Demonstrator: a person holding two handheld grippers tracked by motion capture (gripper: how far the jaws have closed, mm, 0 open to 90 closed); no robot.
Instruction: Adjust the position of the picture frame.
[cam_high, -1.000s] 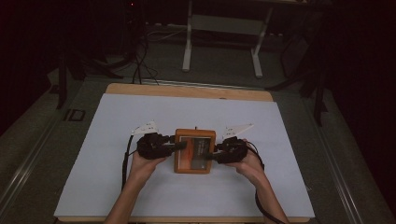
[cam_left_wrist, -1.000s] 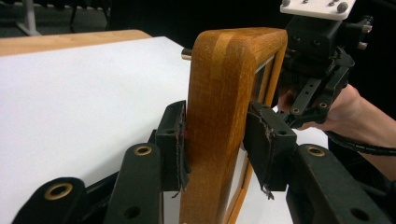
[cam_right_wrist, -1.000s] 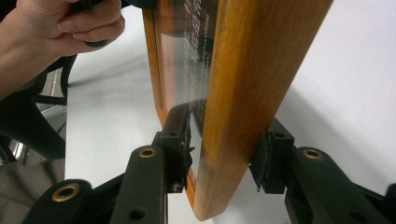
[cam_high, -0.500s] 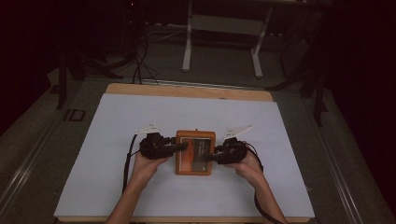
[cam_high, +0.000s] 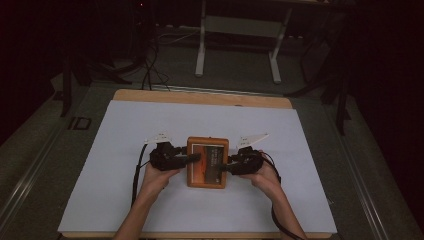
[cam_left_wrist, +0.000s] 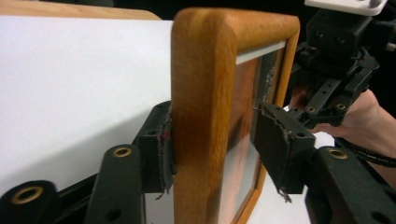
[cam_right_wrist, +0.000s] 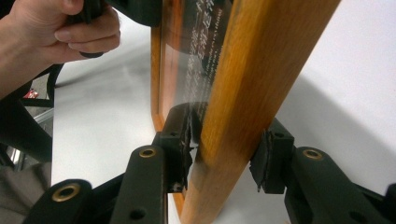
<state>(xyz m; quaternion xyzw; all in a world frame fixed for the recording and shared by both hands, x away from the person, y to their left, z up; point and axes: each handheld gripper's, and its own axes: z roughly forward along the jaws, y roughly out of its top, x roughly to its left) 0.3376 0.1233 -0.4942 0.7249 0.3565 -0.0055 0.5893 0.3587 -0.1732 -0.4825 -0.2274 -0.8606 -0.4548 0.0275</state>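
Wooden picture frame (cam_high: 207, 162) at mid-table on the white sheet (cam_high: 115, 150): rigid, light, glass-fronted, fragile; right gripper (cam_right_wrist: 224, 154) clamps 1 side rail, left gripper (cam_left_wrist: 212, 154), jaws just opened, straddles the opposite rail.

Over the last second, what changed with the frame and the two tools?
The left tool has just been opening: one pad is against the wooden frame, the other stands off its glass side, so its grip looks loosened. The frame shifted slightly toward the left tool. The right tool stayed put at the frame's other edge, and the frame stayed between both on the white table.
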